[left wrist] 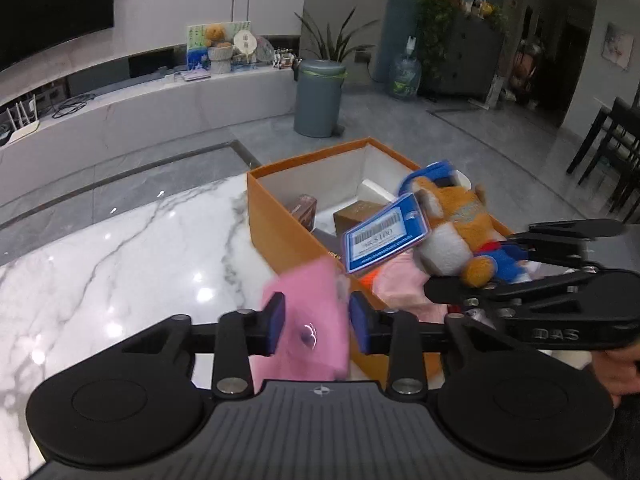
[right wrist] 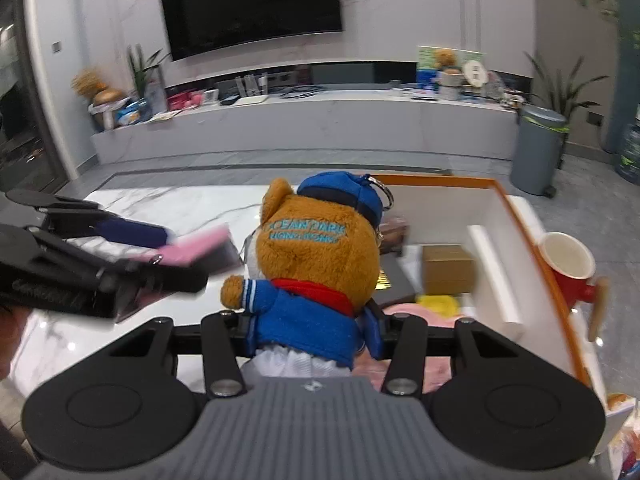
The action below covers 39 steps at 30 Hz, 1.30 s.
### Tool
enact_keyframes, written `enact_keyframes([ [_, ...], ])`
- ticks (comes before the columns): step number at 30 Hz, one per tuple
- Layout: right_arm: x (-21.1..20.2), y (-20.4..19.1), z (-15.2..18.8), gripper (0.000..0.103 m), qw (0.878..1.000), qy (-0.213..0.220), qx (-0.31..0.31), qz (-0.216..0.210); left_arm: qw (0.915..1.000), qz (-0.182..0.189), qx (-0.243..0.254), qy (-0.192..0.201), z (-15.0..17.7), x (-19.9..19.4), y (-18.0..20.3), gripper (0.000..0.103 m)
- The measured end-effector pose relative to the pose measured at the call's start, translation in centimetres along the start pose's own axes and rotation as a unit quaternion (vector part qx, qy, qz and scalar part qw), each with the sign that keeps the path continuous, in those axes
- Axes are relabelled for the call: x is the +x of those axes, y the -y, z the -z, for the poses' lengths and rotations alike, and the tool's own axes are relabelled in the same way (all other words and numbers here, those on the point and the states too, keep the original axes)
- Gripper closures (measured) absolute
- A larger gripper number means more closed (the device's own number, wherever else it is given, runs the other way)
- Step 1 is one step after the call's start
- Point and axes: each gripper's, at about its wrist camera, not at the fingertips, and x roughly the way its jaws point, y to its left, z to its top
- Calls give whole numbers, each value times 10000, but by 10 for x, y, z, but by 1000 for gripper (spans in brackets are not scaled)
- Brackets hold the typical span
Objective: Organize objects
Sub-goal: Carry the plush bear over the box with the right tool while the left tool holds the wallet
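Note:
My left gripper (left wrist: pixel 316 322) is shut on a pink pouch (left wrist: pixel 308 312) and holds it above the near left edge of the orange box (left wrist: pixel 280 216). My right gripper (right wrist: pixel 310 330) is shut on a brown plush bear (right wrist: pixel 316 256) in a blue jacket and cap, held over the box's near end. The bear (left wrist: pixel 456 236) with its blue tag (left wrist: pixel 384 236) also shows in the left wrist view, in the right gripper (left wrist: pixel 472 280). In the right wrist view the left gripper (right wrist: pixel 176 258) holds the pouch (right wrist: pixel 200 250) to the left of the bear.
The orange box (right wrist: pixel 532 248) holds a brown carton (right wrist: pixel 448 268), a small dark box (left wrist: pixel 304 208), pink cloth (left wrist: pixel 404 288) and a yellow item (right wrist: pixel 438 304). A red mug (right wrist: pixel 570 268) stands right of it. The box rests on a white marble table (left wrist: pixel 120 264).

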Motion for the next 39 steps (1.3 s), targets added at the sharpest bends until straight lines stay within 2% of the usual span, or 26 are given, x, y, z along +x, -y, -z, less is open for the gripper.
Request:
enact_keyframes([
  [2, 3, 16, -1, 53, 9999, -10, 117, 125, 9995, 155, -91, -243, -8, 28, -2, 82],
  [5, 7, 38, 2, 53, 9988, -40, 307, 377, 9990, -21, -311, -333, 0, 46, -10, 79],
  [6, 6, 46, 2, 53, 9985, -49, 361, 399, 9985, -68, -429, -347, 6, 48, -14, 65],
  [7, 6, 51, 3, 53, 9984, -56, 396, 392, 9978, -150, -516, -389, 14, 50, -16, 45],
  [9, 8, 57, 5, 53, 9984, -97, 402, 380, 9976, -167, -507, -429, 30, 54, -17, 27],
  [11, 12, 63, 4, 53, 9983, -126, 396, 403, 9975, -137, -396, -565, 40, 61, -17, 24],
  [14, 17, 62, 3, 53, 9983, -86, 437, 387, 9971, -286, -10, -702, 53, 77, -13, 20],
  [16, 16, 60, 3, 53, 9984, -52, 446, 352, 9968, -51, 613, -511, 59, 79, -8, 17],
  [17, 17, 59, 3, 53, 9984, -43, 449, 338, 9928, 55, 1100, -459, 62, 79, -3, 14],
  [18, 17, 58, 4, 53, 9985, -43, 444, 330, 9842, 157, 1702, -467, 64, 82, 4, 10],
  [20, 15, 57, 5, 53, 9986, -47, 422, 309, 9619, 275, 2663, -555, 67, 89, 16, 9],
  [22, 14, 57, 6, 53, 9988, -55, 387, 289, 9425, 372, 3241, -722, 69, 95, 19, 9],
  [24, 15, 57, 7, 53, 9989, -79, 375, 280, 9370, 385, 3369, -840, 65, 104, 16, 9],
  [29, 18, 57, 7, 53, 9987, -97, 412, 268, 9408, 719, 3122, -1110, 48, 123, 1, 9],
  [32, 17, 56, 8, 53, 9989, -104, 377, 251, 9328, 891, 3195, -1409, 42, 136, -2, 9],
  [34, 18, 56, 7, 53, 9989, -111, 384, 232, 9314, 1052, 3112, -1567, 39, 142, -11, 7],
  [35, 18, 56, 7, 53, 9989, -113, 386, 225, 9345, 1094, 2974, -1625, 36, 145, -14, 7],
  [39, 20, 57, 7, 53, 9989, -115, 397, 200, 9559, 1101, 2131, -1692, 19, 162, -36, 7],
])
